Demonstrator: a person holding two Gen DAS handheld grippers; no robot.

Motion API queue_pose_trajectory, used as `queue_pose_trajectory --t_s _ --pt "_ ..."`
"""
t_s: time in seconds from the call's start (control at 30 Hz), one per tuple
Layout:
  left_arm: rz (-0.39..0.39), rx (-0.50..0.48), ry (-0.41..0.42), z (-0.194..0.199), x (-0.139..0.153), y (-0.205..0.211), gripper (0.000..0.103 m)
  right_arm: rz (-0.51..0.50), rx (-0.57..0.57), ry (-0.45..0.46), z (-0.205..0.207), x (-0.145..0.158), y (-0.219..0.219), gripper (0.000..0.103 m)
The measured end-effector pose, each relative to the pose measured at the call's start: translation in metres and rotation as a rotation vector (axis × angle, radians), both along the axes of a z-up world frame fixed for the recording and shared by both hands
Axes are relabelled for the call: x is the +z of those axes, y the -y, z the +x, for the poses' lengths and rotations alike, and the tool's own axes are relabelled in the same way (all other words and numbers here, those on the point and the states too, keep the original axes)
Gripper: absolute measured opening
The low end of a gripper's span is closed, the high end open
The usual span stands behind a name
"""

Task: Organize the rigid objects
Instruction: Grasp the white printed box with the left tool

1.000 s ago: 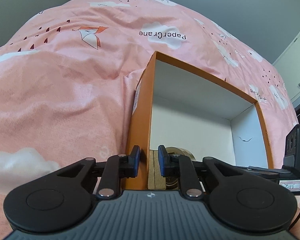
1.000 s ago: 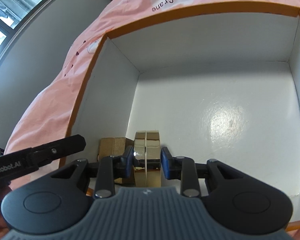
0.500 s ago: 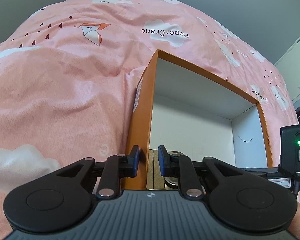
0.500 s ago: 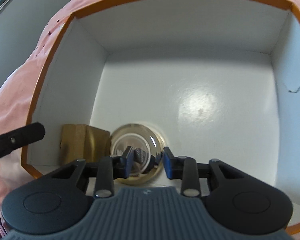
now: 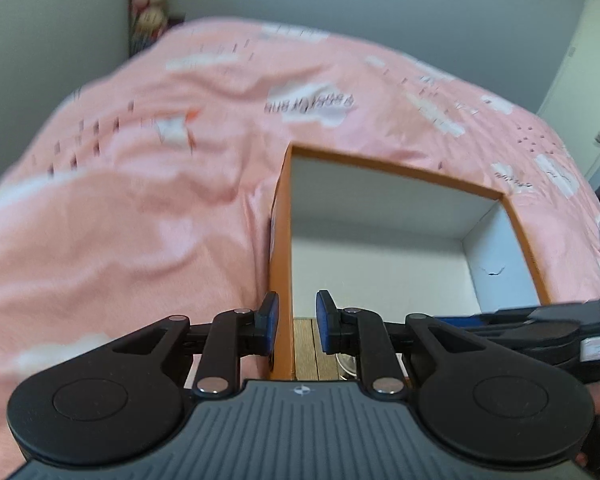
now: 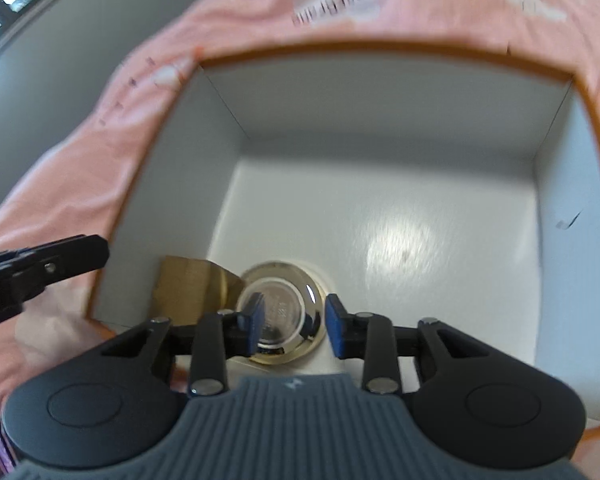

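An orange box with a white inside lies on the pink bedspread. A round gold tin lies flat on the box floor near the front left, beside a brown cardboard piece. My right gripper is open above the tin, apart from it. My left gripper straddles the box's orange left wall, its jaws a small gap apart on either side of the wall; whether they touch it I cannot tell. The tin's edge shows below the fingers.
The pink bedspread with cloud prints surrounds the box. Most of the white box floor is bare. Grey walls stand behind the bed. My left gripper's tip shows at the box's left wall in the right wrist view.
My right gripper let go of the gold tin, which now lies flat on the box floor, then opened wider and rose. My left gripper stayed at the box wall.
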State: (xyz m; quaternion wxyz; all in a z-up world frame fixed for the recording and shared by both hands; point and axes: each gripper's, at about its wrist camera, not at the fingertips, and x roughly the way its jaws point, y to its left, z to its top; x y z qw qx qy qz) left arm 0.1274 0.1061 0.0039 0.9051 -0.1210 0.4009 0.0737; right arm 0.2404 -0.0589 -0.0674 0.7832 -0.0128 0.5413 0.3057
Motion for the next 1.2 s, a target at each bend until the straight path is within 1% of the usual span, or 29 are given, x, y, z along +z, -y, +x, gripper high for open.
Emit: queue_pose_trajectory --t_s 0.07,0.1,0.13,0.2,0.3,0.37,0.4,0.47,0.53,0.57,0.63,0.7,0.8,0.9,1.03,1.2 --pt "0.028 -0.026 0.037 -0.011 0.009 0.006 0.022 0.027 -0.007 0.062 -0.011 0.017 0.009 0.042" --pt "0.028 -0.036 0.048 -0.017 0.011 0.009 0.022 0.04 -0.012 0.094 -0.017 0.026 0.015 0.046" --pt "0.02 -0.049 0.053 -0.021 0.013 0.011 0.022 0.049 -0.018 0.116 -0.023 0.034 0.021 0.055" --pt "-0.022 -0.085 0.053 -0.032 0.015 0.014 0.024 0.087 -0.042 0.149 -0.036 0.048 0.035 0.062" --pt "-0.103 -0.157 0.015 -0.046 0.011 0.02 0.024 0.13 -0.061 0.159 -0.053 0.062 0.054 0.062" --pt "-0.134 -0.199 -0.019 -0.054 0.006 0.026 0.024 0.144 -0.08 0.146 -0.062 0.064 0.063 0.062" --pt "-0.142 -0.221 -0.045 -0.058 0.001 0.031 0.024 0.148 -0.09 0.126 -0.066 0.063 0.068 0.062" --pt "-0.159 -0.245 -0.095 -0.064 -0.01 0.038 0.024 0.164 -0.101 0.067 -0.075 0.057 0.075 0.062" --pt "-0.163 -0.291 -0.147 -0.071 -0.023 0.048 0.025 0.175 -0.101 -0.012 -0.081 0.046 0.079 0.061" --pt "-0.154 -0.326 -0.18 -0.074 -0.032 0.056 0.027 0.175 -0.103 -0.043 -0.083 0.039 0.079 0.061" --pt "-0.117 -0.379 -0.224 -0.079 -0.045 0.072 0.04 0.164 -0.109 -0.09 -0.087 0.027 0.078 0.061" --pt "-0.074 -0.431 -0.262 -0.084 -0.055 0.085 0.045 0.144 -0.12 -0.123 -0.091 0.017 0.079 0.061" --pt "-0.049 -0.493 -0.299 -0.087 -0.065 0.098 0.051 0.104 -0.117 -0.161 -0.097 0.006 0.078 0.061" --pt "-0.002 -0.531 -0.316 -0.088 -0.071 0.106 0.052 0.055 -0.099 -0.197 -0.11 -0.004 0.081 0.061" --pt "0.112 -0.589 -0.344 -0.089 -0.081 0.119 0.054 0.061 -0.11 -0.223 -0.116 -0.01 0.086 0.061" --pt "0.159 -0.647 -0.366 -0.086 -0.094 0.133 0.055 0.061 -0.094 -0.227 -0.117 -0.011 0.083 0.061"
